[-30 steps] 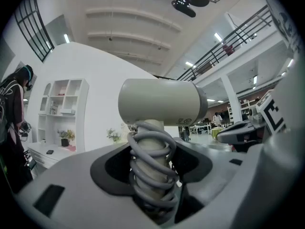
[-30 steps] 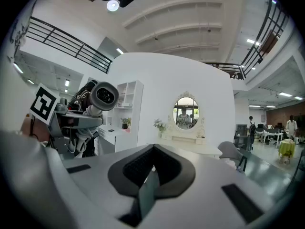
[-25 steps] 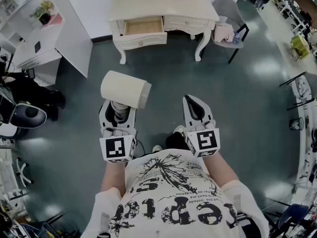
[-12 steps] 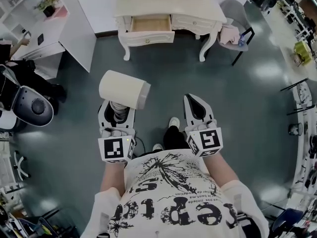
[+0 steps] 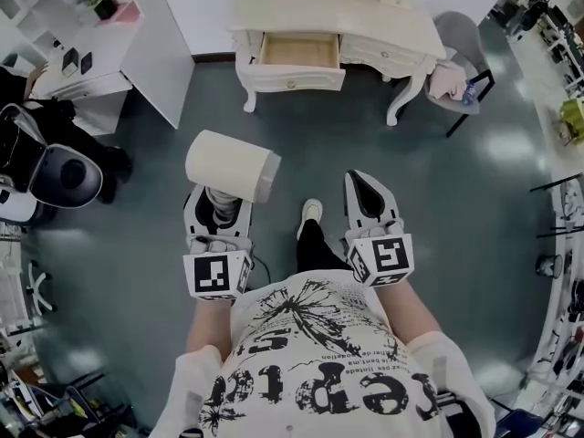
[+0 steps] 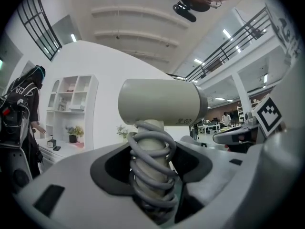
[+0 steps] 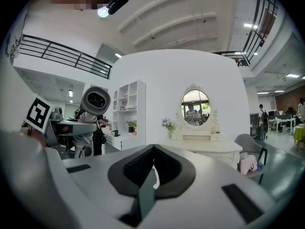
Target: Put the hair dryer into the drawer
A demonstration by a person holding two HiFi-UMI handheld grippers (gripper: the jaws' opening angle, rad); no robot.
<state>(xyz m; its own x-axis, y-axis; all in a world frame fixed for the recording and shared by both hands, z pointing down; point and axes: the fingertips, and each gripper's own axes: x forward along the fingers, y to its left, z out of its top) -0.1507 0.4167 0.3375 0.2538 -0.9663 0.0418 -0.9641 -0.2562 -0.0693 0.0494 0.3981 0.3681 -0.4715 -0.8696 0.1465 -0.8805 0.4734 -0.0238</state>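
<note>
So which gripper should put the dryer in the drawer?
Left. The left gripper holds the hair dryer by its cord-wrapped handle; the right gripper is shut, empty. The drawer stands open ahead.

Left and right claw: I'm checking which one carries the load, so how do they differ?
The left claw is shut on the hair dryer, round its cord-wrapped handle; the right claw is shut on nothing. The left claw's jaws are held apart by that handle; the right claw's jaws meet. Both point forward, side by side.

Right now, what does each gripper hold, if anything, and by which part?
The left gripper is shut on the hair dryer, gripping its cord-wrapped handle; the right gripper is shut and holds nothing.
</note>
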